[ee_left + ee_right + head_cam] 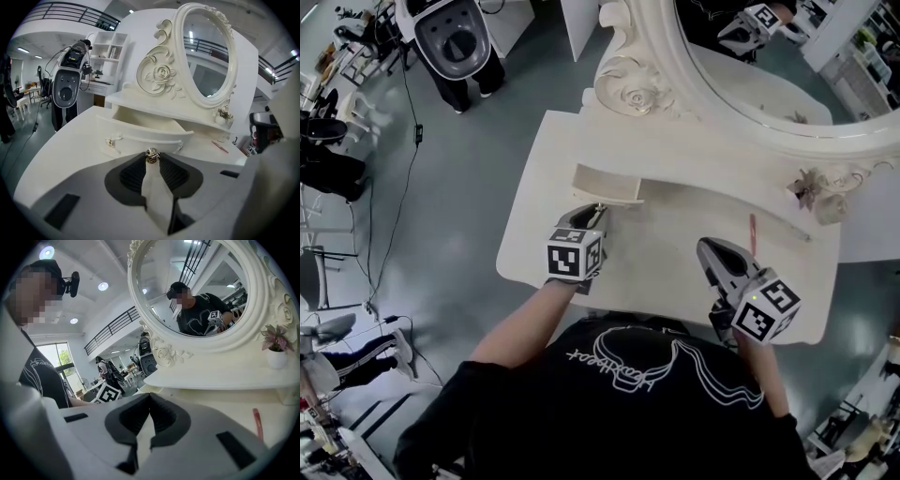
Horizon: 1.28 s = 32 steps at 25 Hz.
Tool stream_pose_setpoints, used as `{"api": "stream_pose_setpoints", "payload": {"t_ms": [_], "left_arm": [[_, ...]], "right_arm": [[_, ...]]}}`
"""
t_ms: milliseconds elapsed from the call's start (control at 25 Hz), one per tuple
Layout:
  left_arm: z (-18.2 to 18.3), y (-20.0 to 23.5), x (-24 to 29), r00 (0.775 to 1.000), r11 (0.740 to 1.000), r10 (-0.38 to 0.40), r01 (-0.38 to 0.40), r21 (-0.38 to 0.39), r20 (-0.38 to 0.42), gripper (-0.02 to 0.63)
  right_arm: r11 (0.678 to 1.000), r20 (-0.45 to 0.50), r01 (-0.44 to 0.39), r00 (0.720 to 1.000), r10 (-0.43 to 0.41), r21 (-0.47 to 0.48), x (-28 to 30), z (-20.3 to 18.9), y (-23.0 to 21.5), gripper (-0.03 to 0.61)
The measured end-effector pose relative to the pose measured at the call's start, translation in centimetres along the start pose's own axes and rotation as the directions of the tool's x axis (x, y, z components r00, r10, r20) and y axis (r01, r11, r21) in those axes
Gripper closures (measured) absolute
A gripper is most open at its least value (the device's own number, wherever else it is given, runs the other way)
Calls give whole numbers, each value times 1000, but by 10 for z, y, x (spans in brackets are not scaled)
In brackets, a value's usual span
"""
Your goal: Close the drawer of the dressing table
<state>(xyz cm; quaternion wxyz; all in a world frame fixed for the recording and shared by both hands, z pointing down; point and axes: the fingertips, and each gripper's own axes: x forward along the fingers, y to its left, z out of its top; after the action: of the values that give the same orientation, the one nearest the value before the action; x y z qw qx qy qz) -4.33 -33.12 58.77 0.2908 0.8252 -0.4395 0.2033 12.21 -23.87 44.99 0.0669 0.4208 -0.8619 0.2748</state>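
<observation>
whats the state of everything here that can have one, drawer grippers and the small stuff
drawer: open, pulled out
knob: pinched between the left jaws
left gripper: shut on knob
right gripper: shut, empty
pen: lying flat
plant pot: upright

The drawer [607,185] stands open, the left gripper [599,210] clamped on its knob [151,155] at the front. Right of the drawer the tabletop [675,248] lies bare up to a pink pen [752,232]; behind the drawer the carved mirror frame [623,86] walls off passage.
</observation>
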Motion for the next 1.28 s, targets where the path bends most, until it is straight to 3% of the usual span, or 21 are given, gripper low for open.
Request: {"api": "stream_pose_setpoints", "payload": {"t_ms": [360,1280], "left_arm": [[12,2,4,1000,1000,-10,11,-17,9,520],[41,13,45,1000,1000,-2,1,20,26,520]], "right_arm": [[1000,12,-4,1000,4,0,-5,5,7,575],[996,62,84,994,-86,36,-28,13,-23,575]]}}
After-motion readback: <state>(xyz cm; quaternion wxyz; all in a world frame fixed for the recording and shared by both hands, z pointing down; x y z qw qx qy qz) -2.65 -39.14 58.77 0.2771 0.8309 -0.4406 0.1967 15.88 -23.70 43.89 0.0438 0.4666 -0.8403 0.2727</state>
